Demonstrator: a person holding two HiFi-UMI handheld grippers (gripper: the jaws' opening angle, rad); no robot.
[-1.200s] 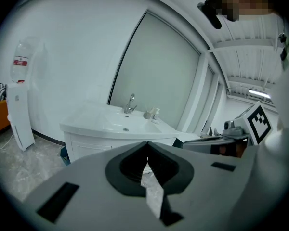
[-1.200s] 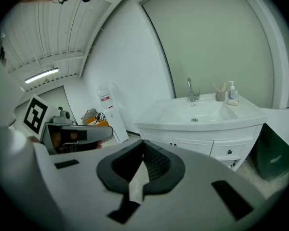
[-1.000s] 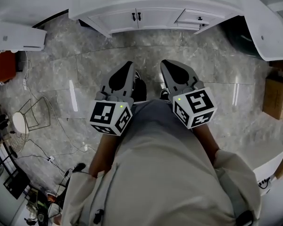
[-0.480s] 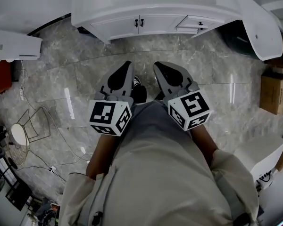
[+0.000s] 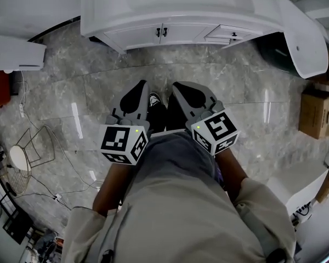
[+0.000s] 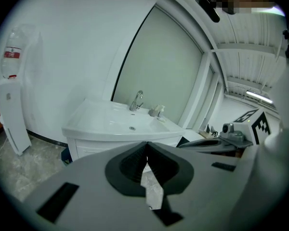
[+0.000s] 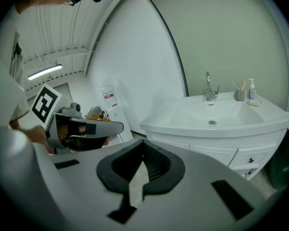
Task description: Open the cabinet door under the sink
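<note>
A white vanity (image 5: 175,10) with a sink stands ahead at the top of the head view. Its two cabinet doors (image 5: 142,35) are closed, and two small black handles (image 5: 162,32) meet at the middle. My left gripper (image 5: 142,83) and right gripper (image 5: 177,84) are side by side over the marble floor, well short of the doors. Both are shut on nothing. The left gripper view looks over its closed jaws (image 6: 147,143) at the sink basin (image 6: 120,121) and faucet (image 6: 137,100). In the right gripper view its jaws (image 7: 143,142) point left of the cabinet front (image 7: 209,154).
A drawer (image 5: 230,35) with a black knob sits right of the doors. A white water dispenser (image 5: 13,53) stands at the left and a white curved fixture (image 5: 304,29) at the right. A cardboard box (image 5: 317,114), a wire stand (image 5: 35,141) and cables lie on the floor.
The vanity has grown larger and nearer in the head view. Both grippers have moved forward together and sit closer to each other, still shut.
</note>
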